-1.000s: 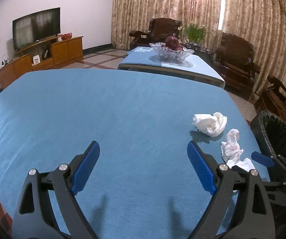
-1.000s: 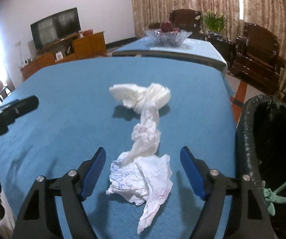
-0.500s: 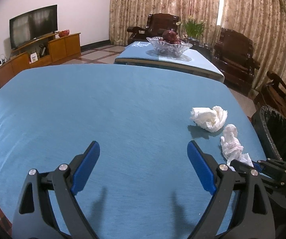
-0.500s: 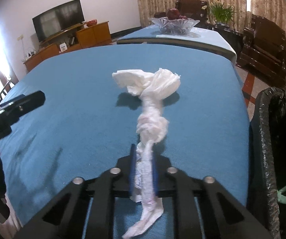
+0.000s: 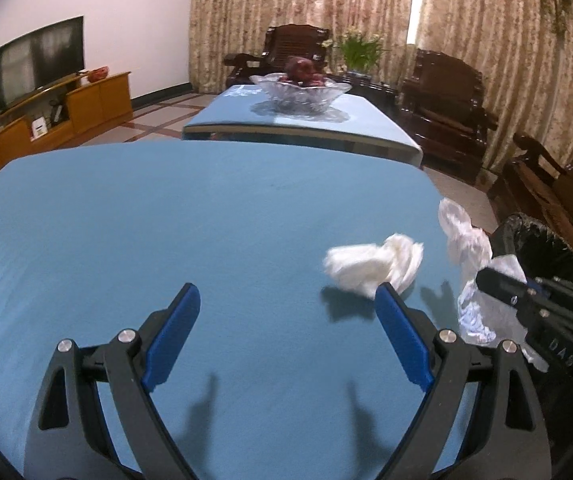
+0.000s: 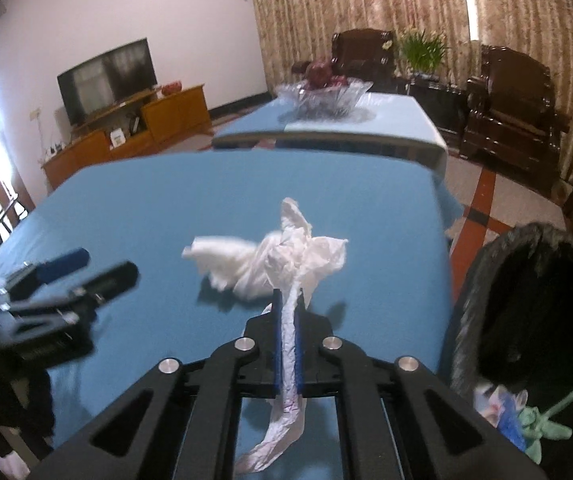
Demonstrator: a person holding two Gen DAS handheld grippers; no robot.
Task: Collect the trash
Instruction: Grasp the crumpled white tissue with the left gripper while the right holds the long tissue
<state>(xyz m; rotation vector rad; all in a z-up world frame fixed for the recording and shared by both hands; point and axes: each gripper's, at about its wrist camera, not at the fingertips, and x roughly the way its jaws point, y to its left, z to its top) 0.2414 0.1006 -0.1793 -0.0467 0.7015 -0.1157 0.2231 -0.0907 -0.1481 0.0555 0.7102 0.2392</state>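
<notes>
1. Twisted tissue (image 6: 290, 320) pinched between the blue pads of the right gripper (image 6: 286, 344). Long axis running along the fingers: crumpled head fanned out beyond the tips, thin tail trailing back under the frame.
2. Lifted clear of the blue tablecloth (image 6: 146, 208), near the table's right edge; shadow on the cloth below.
3. Right jaws pressed together on the strip, nothing but paper between the pads.
4. Second tissue wad (image 5: 374, 266) lying on the cloth, just left of and behind the held piece; seen from the left wrist, just past the left gripper's right fingertip.
5. Left gripper (image 5: 286, 320) spread wide, empty, hovering low over bare cloth, aimed toward the wad.
6. Black-lined trash bin (image 6: 534, 304) beside the table's right edge, mouth open; scraps already inside at the bottom, blurred.
7. No obstacle between held tissue and bin.
8. Beyond: second table with glass fruit bowl (image 5: 300, 92), dark wooden armchairs (image 5: 442, 104), television (image 5: 38, 62) on a low cabinet, patterned curtains.
</notes>
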